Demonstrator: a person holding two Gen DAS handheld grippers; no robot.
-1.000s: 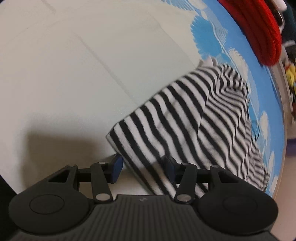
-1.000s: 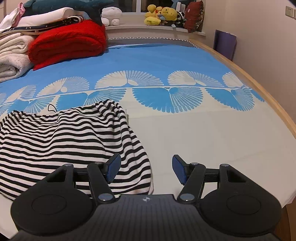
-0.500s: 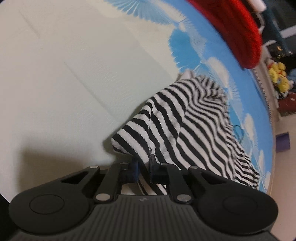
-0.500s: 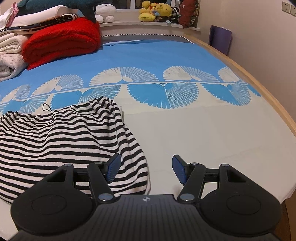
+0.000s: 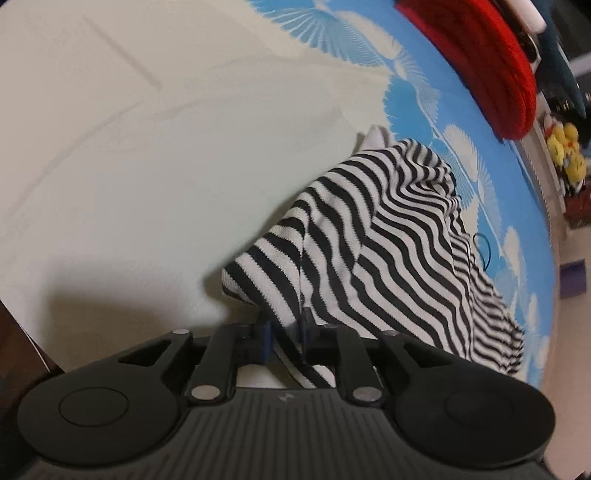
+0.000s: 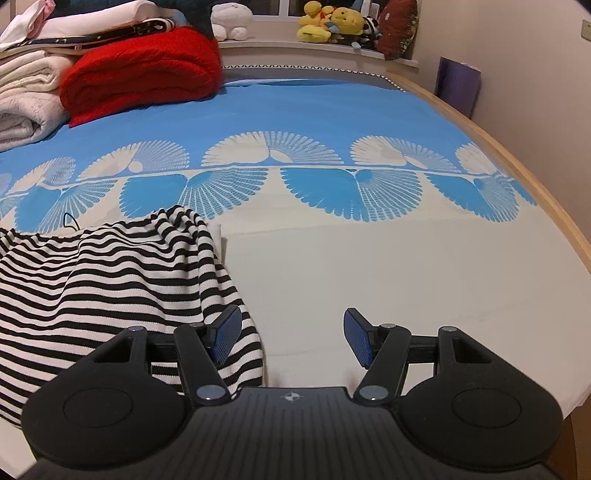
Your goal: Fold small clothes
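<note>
A black-and-white striped garment (image 5: 388, 251) lies on the bed sheet. My left gripper (image 5: 284, 334) is shut on its near corner and holds that corner lifted off the sheet. In the right wrist view the same striped garment (image 6: 110, 280) lies at the left. My right gripper (image 6: 291, 338) is open and empty, its left finger (image 6: 225, 332) just over the garment's right edge, its right finger over bare sheet.
The bed sheet (image 6: 369, 266) is cream near me and blue with fan prints further back. A red folded blanket (image 6: 144, 81) and white folded blankets (image 6: 26, 103) lie at the back left. Plush toys (image 6: 332, 26) sit on the sill. The wooden bed edge (image 6: 517, 166) curves along the right.
My left gripper closed on the striped garment's corner and lifted it up off the sheet. My right gripper stayed open and moved slightly nearer the garment's right edge.
</note>
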